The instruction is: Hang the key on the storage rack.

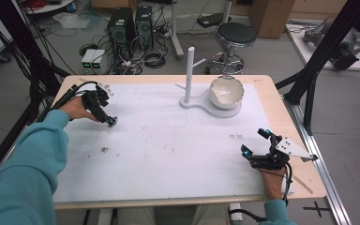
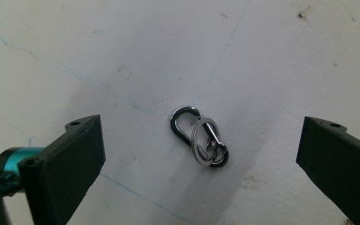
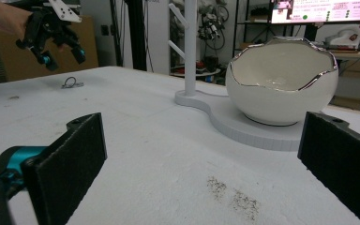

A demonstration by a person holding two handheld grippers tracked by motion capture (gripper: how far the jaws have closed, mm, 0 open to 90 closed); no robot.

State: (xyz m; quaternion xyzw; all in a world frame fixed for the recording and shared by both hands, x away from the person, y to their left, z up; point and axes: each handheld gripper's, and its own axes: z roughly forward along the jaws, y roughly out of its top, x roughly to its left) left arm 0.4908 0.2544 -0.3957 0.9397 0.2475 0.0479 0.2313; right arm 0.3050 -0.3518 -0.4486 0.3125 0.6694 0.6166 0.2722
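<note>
A small silver snap clip with a key ring [image 2: 199,137] lies flat on the white mat [image 1: 168,140]. My left gripper [image 1: 111,121] hangs just above it at the table's left, pointing down, open, with the clip centred between the jaws. From the right gripper view the clip [image 3: 71,83] lies far off under the left gripper [image 3: 58,52]. My right gripper [image 1: 254,142] rests open near the right front of the table with nothing in it. A white eggshell-shaped bowl [image 3: 281,79] with a silver rim sits on a white stand base [image 3: 258,131].
A white post with pegs [image 1: 189,70] rises from the stand base beside the bowl [image 1: 226,92] at the back. Dirt specks [image 1: 104,149] mark the mat. A black frame leg [image 1: 309,84] stands right of the table. A stool [image 1: 236,35] and computer towers [image 1: 129,26] stand behind.
</note>
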